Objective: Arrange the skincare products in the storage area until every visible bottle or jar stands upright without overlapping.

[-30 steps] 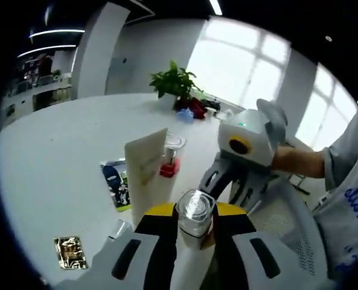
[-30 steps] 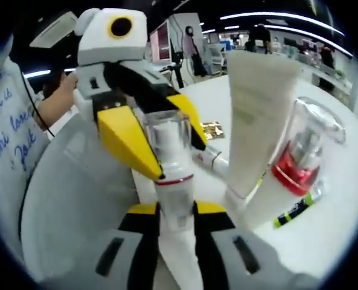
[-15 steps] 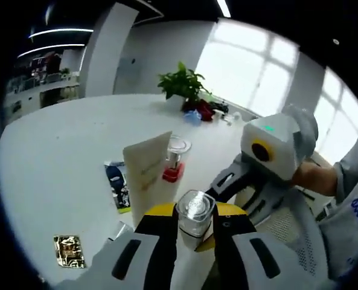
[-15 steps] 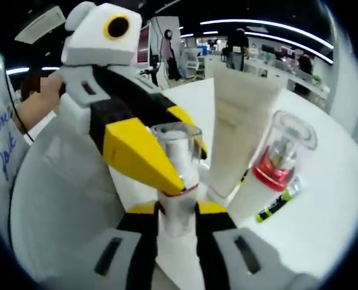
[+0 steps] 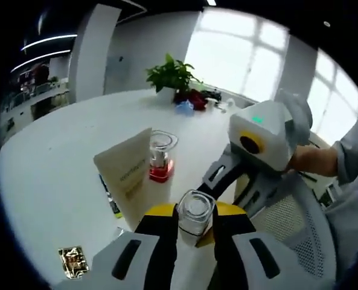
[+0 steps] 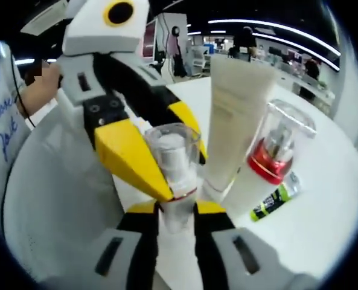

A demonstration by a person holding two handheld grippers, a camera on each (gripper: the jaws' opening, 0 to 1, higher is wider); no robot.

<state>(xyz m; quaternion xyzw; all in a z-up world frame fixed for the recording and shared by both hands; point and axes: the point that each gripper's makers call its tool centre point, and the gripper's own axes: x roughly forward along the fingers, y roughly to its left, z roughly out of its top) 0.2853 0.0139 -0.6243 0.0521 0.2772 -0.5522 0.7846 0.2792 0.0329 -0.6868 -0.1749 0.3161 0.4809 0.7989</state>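
Since a second ago my view has swung little; both tools, left tool (image 5: 194, 232) and right tool (image 6: 177, 214), pinch the clear-capped bottle (image 6: 171, 163) beside the cream tube (image 6: 230, 115) above the counter (image 5: 58, 157), so I'd lower it squarely, releasing gently.

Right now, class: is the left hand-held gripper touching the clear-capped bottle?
Touching. In the right gripper view, the left hand-held gripper's yellow jaws press the clear-capped bottle from both sides.

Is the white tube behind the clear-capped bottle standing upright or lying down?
Upright. The white tube rises from the table, its broad crimped end on top, beside the red-collared pump bottle.
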